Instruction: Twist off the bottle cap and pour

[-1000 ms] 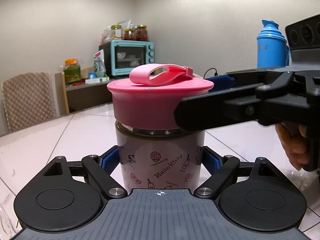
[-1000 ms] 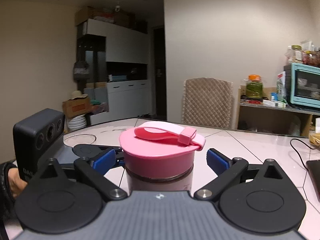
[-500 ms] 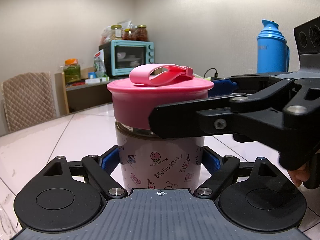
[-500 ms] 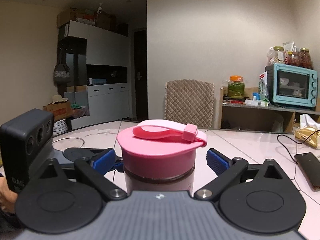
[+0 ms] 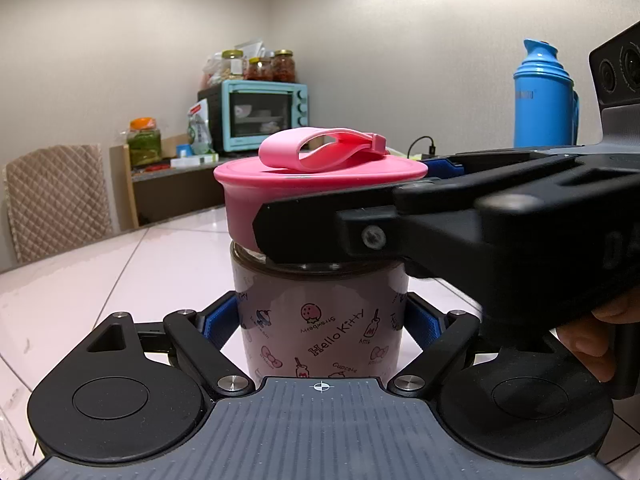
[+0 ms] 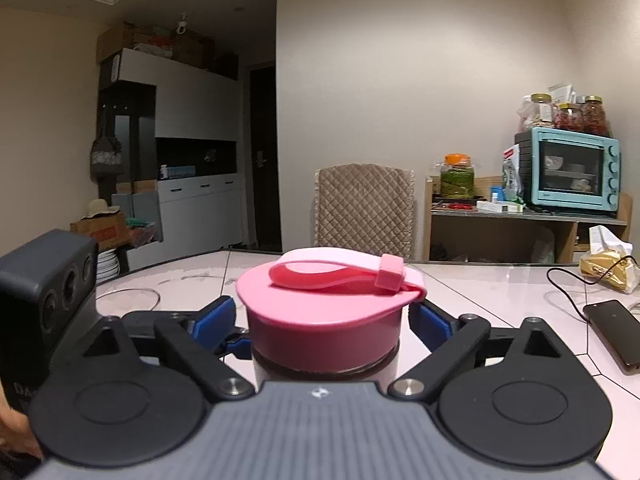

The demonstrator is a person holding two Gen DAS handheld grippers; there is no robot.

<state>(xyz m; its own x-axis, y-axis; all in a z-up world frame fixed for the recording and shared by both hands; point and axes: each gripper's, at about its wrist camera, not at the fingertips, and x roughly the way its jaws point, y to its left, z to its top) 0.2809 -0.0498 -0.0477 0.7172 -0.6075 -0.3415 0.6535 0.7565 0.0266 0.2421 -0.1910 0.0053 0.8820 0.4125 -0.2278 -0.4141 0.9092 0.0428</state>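
A glass bottle (image 5: 320,320) with cartoon prints and dark liquid stands upright on the white tiled table (image 5: 120,280). My left gripper (image 5: 320,312) is shut on its body, with the blue pads (image 5: 218,322) pressed to both sides. The pink cap (image 6: 324,320), with a pink strap folded across its top, sits on the bottle. My right gripper (image 6: 324,316) reaches in level with the cap. Its jaws are closing, one blue pad (image 6: 212,320) on each side of the cap and a thin gap left. In the left wrist view one black right finger (image 5: 320,232) crosses the cap's front.
A blue thermos (image 5: 546,100) stands at the back right. A black phone (image 6: 612,332) with a cable and a gold packet (image 6: 608,272) lie on the table. A quilted chair (image 6: 364,208) and a shelf with a teal oven (image 6: 572,172) stand beyond the table's far edge.
My right gripper has slid further across the cap and its jaws have narrowed around it. The left gripper and the bottle have stayed still.
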